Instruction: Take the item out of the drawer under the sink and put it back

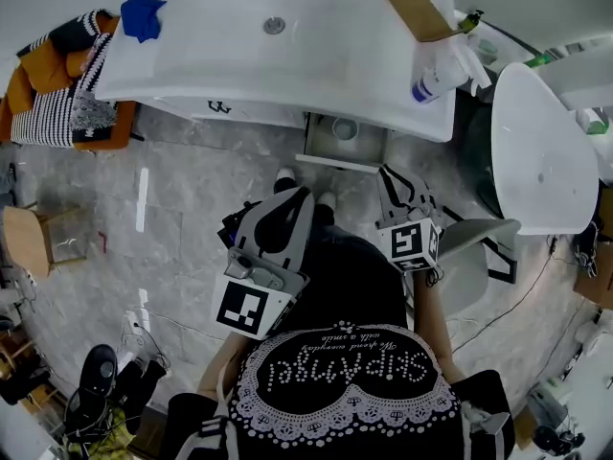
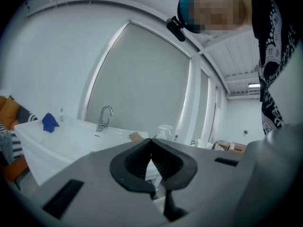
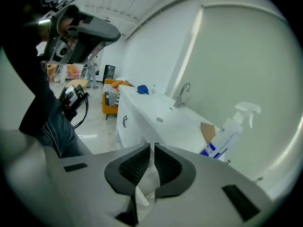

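Paper or tissue, I cannot tell which: a thin white sheet (image 3: 146, 186) is pinched in my right gripper (image 3: 152, 148), whose jaws are pressed together on it. The sheet hangs out limp and creased below the pads. I take it for the item, out of the drawer (image 1: 340, 161) and held in front of the sink cabinet.

I judge it nearly weightless, soft and easy to tear, so it needs no harder squeeze and no tugging. A pinch near one edge, as now, suits it, though it may flutter or drape over the drawer's rim on the way in. My left gripper (image 2: 151, 141) has its jaws closed tip to tip with nothing between them.

The drawer stands open under the white surface (image 1: 287, 65). A round pale thing (image 1: 345, 128) lies in it, so the sheet wants the free space beside that. On the surface a spray bottle (image 1: 436, 77) and a piece of cardboard (image 1: 414, 6) sit at the right end and a blue cloth (image 1: 142, 15) at the left, all well apart from the drawer. The person's shoes (image 1: 285, 174) stand just before the drawer front.
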